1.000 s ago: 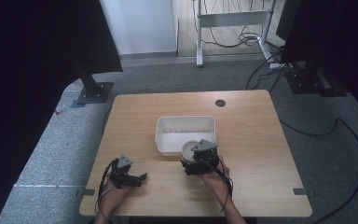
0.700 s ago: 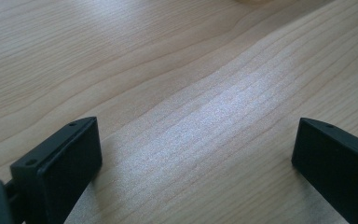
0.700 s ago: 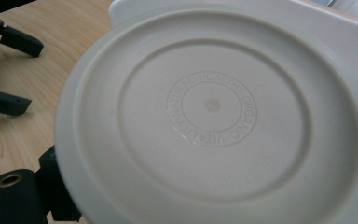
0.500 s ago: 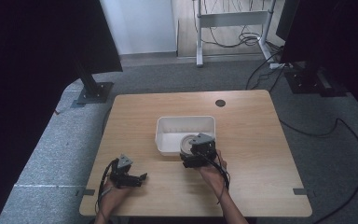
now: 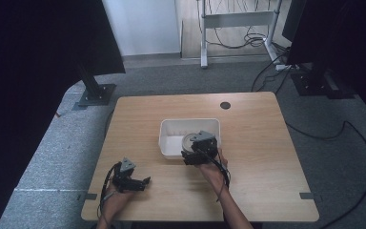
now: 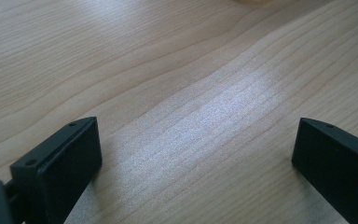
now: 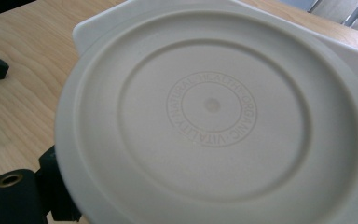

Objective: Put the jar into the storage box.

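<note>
Wood bench [image 5: 267, 143], grey carpet around. Nearest: left tool [image 5: 132, 181] idle at the front-left edge, jaws wide apart over bare wood, holding nothing. Right tool [image 5: 200, 151] is clamped on a round cream lid [image 7: 212, 116], held at the near rim of the white tub [image 5: 169, 138] mid-bench. Likely step: drop the lid in the tub. Advice: carry it past the rim, level it, lower before releasing so it doesn't catch the wall.
</note>
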A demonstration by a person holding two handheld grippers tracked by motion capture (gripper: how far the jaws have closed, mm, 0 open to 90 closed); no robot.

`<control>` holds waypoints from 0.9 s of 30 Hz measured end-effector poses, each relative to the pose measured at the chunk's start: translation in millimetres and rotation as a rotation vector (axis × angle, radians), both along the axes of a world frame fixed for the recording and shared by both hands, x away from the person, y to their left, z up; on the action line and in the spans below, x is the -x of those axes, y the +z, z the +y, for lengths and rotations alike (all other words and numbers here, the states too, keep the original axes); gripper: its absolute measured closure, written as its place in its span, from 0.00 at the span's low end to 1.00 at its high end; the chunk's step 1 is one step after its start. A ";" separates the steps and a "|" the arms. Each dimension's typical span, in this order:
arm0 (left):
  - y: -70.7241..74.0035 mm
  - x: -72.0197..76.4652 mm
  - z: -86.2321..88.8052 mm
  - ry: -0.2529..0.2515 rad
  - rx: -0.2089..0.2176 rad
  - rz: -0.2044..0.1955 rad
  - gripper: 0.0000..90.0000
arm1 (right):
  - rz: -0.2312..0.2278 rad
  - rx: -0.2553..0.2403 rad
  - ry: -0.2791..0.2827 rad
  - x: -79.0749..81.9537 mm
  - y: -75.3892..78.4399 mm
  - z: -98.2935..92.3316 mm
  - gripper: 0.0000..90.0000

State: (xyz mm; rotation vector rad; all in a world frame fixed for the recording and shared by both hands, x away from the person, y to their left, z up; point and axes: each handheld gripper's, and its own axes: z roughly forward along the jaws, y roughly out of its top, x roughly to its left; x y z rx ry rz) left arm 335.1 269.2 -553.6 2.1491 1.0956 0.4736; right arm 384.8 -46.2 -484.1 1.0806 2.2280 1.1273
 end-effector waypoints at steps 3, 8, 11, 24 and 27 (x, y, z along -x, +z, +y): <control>0.0 0.0 -0.1 0.000 0.001 0.000 0.01 | -0.002 0.002 -0.009 -3.7 0.1 1.7 0.10; 0.0 0.1 -0.1 0.001 0.001 0.000 0.01 | 0.000 -0.004 -0.024 -10.8 -0.2 4.9 0.10; 0.0 0.0 0.0 0.000 0.001 0.000 0.01 | 0.001 -0.008 -0.030 -13.1 -0.6 5.2 0.10; -0.1 -0.2 -0.1 -0.003 0.001 0.000 0.01 | -0.002 0.003 -0.066 -27.6 -4.6 11.5 0.10; -0.1 -0.3 -0.1 -0.003 0.001 0.000 0.01 | 0.000 0.013 -0.073 -30.3 -8.8 13.7 0.10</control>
